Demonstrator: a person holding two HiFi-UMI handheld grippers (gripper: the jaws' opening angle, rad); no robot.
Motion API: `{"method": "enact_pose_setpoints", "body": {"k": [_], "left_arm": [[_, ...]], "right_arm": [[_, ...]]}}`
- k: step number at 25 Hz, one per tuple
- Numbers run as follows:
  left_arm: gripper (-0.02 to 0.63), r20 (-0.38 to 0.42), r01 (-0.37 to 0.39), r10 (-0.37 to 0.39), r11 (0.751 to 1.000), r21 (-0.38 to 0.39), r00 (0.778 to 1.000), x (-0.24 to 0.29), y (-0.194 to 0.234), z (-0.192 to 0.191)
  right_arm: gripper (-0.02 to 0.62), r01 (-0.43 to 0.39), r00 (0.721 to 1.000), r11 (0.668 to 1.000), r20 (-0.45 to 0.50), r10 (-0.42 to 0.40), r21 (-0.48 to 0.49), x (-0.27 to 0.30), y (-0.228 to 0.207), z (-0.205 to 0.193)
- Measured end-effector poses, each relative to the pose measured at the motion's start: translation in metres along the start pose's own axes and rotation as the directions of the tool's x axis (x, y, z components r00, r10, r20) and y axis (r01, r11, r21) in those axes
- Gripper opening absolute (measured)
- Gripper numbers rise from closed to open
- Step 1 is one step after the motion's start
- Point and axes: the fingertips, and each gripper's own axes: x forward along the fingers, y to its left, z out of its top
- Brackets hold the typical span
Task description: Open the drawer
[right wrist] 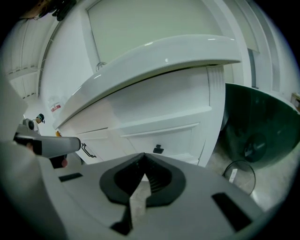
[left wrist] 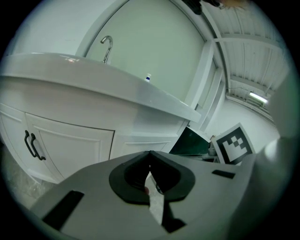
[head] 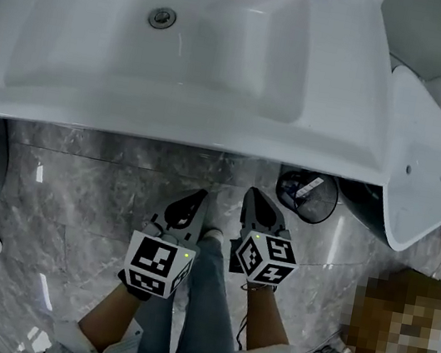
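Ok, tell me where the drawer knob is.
In the right gripper view, the knob sits mid-frame on the drawer front under the sink, just above the right gripper.

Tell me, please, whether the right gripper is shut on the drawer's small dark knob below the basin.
Not quite: the right gripper is shut, but on nothing. The right gripper view shows the dark knob ahead of its jaws, untouched, below the basin.
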Motion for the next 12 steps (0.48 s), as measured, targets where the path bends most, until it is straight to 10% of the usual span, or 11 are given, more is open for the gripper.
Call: {"method": "enact_pose_setpoints", "body": {"k": [12], "left_arm": [[0.017,-0.033,-0.026,0.025,0.999,-0.033,0.999,0.004,0.016,-0.023]], "right_arm": [[0.008,0.059,0.997,0.995,-0.04,-0.062,-0.078,0.051,-0.016,-0.009]]}}
